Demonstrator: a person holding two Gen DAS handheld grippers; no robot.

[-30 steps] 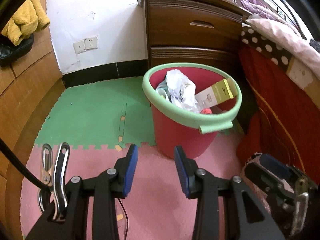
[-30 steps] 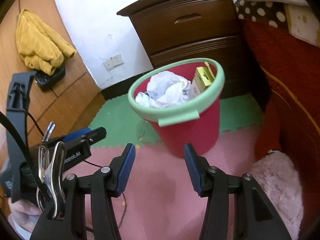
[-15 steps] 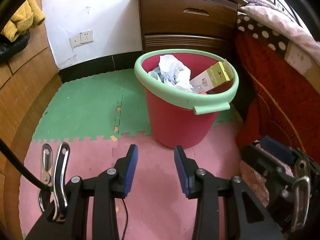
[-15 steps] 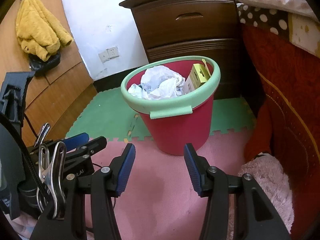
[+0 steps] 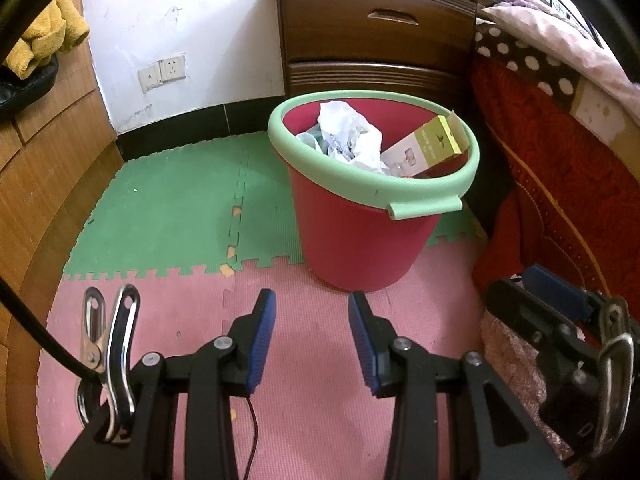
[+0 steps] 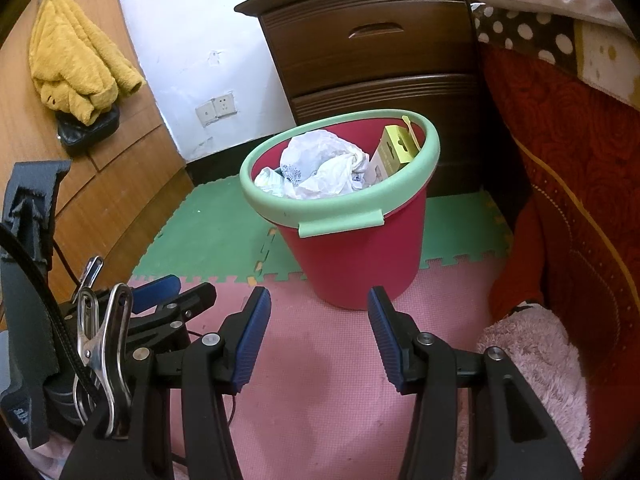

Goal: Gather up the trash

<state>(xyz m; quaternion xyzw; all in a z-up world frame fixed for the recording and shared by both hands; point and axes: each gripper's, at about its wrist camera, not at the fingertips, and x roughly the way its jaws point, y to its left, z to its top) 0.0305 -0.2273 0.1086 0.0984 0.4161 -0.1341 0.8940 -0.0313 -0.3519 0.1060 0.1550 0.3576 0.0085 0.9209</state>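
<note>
A red bin with a pale green rim (image 5: pixel 362 236) (image 6: pixel 352 256) stands on the foam floor mats in front of a dark wooden nightstand. Inside it lie crumpled white paper and plastic (image 5: pixel 352 136) (image 6: pixel 320 164) and a yellow-green cardboard box (image 5: pixel 428 146) (image 6: pixel 394 150) leaning on the rim. My left gripper (image 5: pixel 312 340) hovers over the pink mat just short of the bin, open and empty. My right gripper (image 6: pixel 318 336) is likewise open and empty, held wider, also short of the bin. Each gripper shows at the edge of the other's view.
The nightstand (image 6: pixel 372 52) stands behind the bin, and a bed with a red cover (image 6: pixel 580 160) runs along the right. A wooden cabinet (image 5: pixel 36 168) with a yellow cloth (image 6: pixel 76 60) is on the left. A pink fluffy rug (image 6: pixel 536 360) lies lower right. Green mat (image 5: pixel 168 204) spreads left of the bin.
The bin has shifted in both views as the cameras tilted slightly; it sits a little lower and nearer in the left wrist view. Both grippers keep the same opening.
</note>
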